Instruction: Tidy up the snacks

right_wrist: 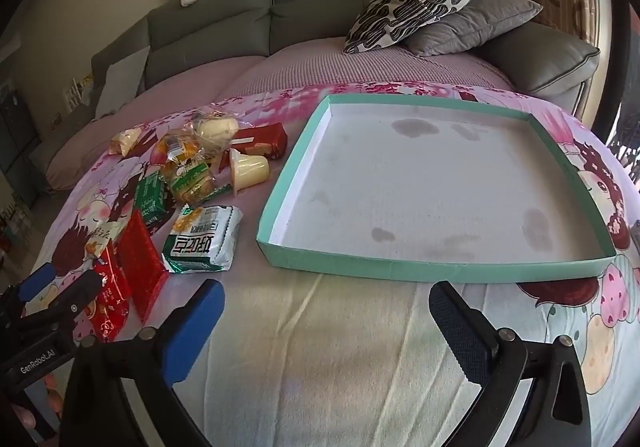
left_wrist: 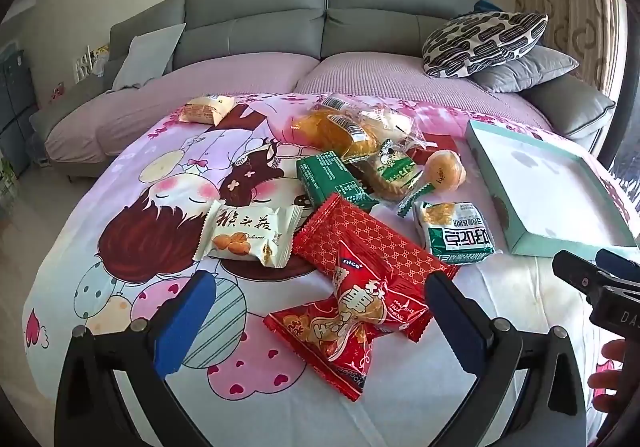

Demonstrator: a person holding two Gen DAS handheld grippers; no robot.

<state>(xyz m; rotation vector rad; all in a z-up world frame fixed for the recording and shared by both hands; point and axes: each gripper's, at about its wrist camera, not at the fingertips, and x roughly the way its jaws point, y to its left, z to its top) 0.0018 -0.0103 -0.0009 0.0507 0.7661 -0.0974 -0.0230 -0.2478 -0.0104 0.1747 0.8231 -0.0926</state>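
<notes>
Snack packets (left_wrist: 352, 183) lie heaped on a cartoon-print cloth (left_wrist: 168, 183) covering the tabletop. The left gripper (left_wrist: 320, 311) hovers over a red twist-wrapped packet (left_wrist: 352, 327), jaws spread wide, nothing pinched. The right gripper (right_wrist: 326, 311) hangs above bare cloth just before the shallow teal tray (right_wrist: 432, 267), jaws likewise spread. A grey sofa (left_wrist: 320, 15) stands behind.

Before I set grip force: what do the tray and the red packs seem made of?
Tray: looks like cardboard, matte teal outside and white inside, with folded walls and grey stains on its floor. Red packs: thin glossy plastic film, judging by the crinkles, glare and serrated sealed ends; likely slippery and crushable.
</notes>
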